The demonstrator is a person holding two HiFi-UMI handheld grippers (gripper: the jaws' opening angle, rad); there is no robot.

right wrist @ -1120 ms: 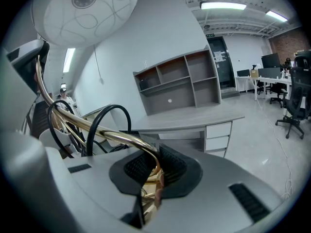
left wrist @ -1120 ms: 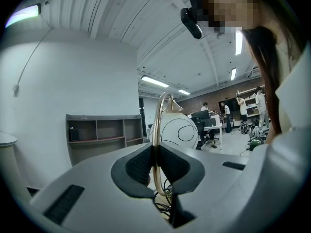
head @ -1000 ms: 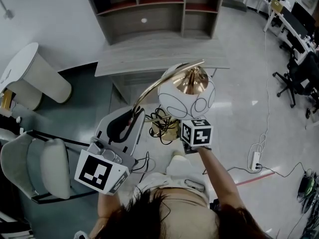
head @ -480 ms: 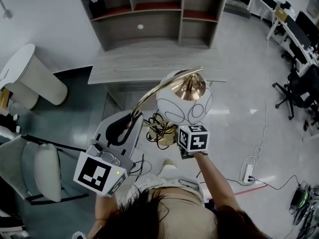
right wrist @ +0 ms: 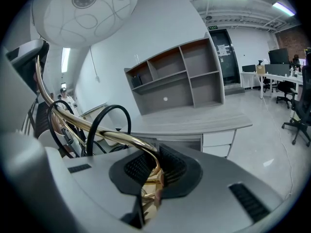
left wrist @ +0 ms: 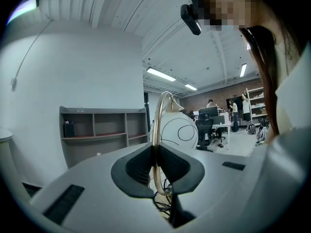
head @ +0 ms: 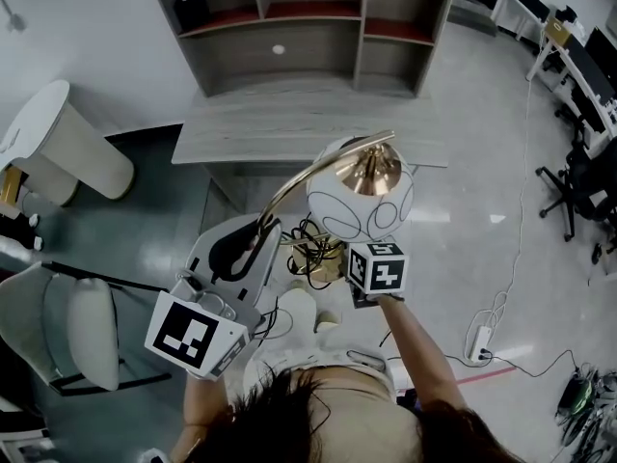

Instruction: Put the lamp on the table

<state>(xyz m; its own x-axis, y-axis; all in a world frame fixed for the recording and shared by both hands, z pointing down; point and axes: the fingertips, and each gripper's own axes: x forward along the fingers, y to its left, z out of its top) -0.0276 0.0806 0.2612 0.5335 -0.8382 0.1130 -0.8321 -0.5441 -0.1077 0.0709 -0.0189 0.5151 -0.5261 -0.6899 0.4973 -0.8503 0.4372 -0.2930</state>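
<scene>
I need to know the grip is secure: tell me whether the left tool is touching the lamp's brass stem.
Touching. In the left gripper view the left tool is shut on the brass stem, jaws pressing both sides, no gap.

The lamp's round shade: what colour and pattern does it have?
The shade is white with thin dark curved lines; the head view shows it best.

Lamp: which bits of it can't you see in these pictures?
- Base: in the head view, mostly under the shade and the right gripper.
- Shade: in the right gripper view, cut off by the top edge.
- Stem: in the left gripper view, its lower part goes behind the left gripper's shut jaws.
- Cord's plug end: in no view.
</scene>
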